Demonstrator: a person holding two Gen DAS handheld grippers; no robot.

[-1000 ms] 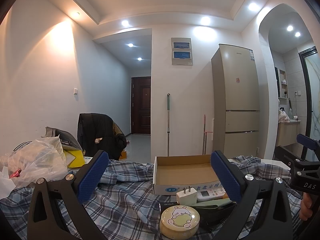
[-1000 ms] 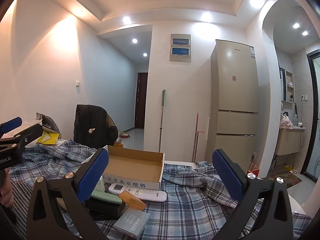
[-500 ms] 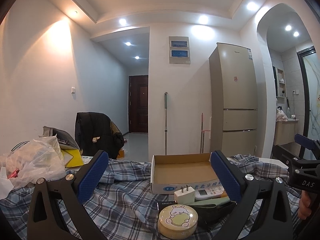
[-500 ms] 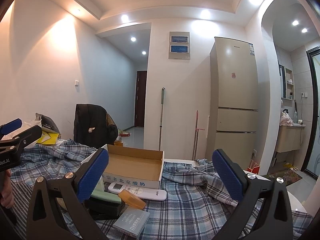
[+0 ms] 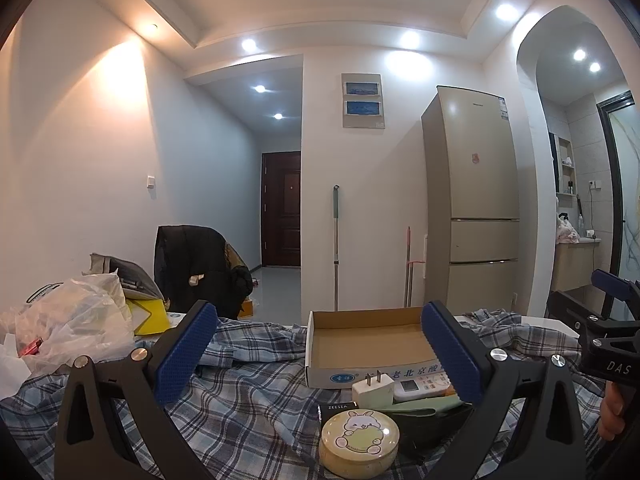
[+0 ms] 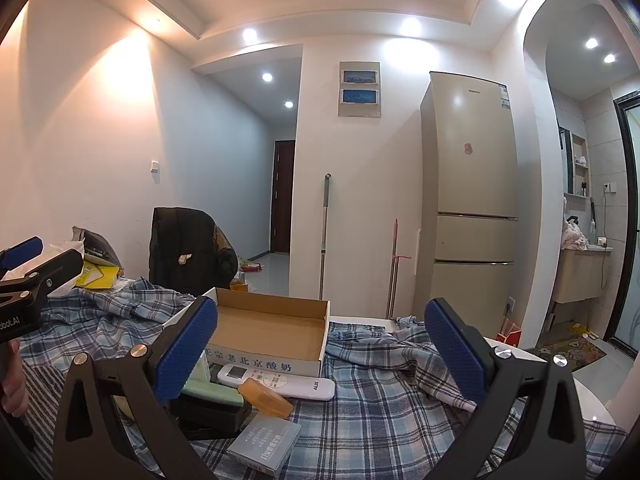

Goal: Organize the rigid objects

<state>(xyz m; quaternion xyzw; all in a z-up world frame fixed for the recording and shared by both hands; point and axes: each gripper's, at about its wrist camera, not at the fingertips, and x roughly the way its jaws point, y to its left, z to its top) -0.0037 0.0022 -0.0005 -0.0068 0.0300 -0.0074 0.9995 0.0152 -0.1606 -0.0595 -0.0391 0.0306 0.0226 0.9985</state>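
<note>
An open cardboard box [image 5: 368, 344] [image 6: 272, 330] lies on a plaid cloth. In front of it sit a round tin with a rabbit picture [image 5: 359, 442], a white plug adapter [image 5: 373, 390], a white remote [image 6: 276, 381], an orange bar [image 6: 265, 397], a green flat item on a black case [image 6: 212, 394] and a grey booklet box [image 6: 266, 442]. My left gripper [image 5: 318, 354] hovers open above the tin and adapter, holding nothing. My right gripper [image 6: 320, 354] is open over the remote and booklet box, also empty.
Plastic bags and a yellow packet [image 5: 76, 320] pile up at the left. A chair with a dark jacket [image 5: 196, 268] stands behind the cloth. A fridge [image 5: 470, 200] and mop handles [image 5: 336, 248] stand by the far wall. A hand [image 5: 610, 412] holds the other gripper's handle.
Both views have shifted only slightly; the left view dipped a little, so the tin and box sit a bit higher. Both grippers stay open and empty.
</note>
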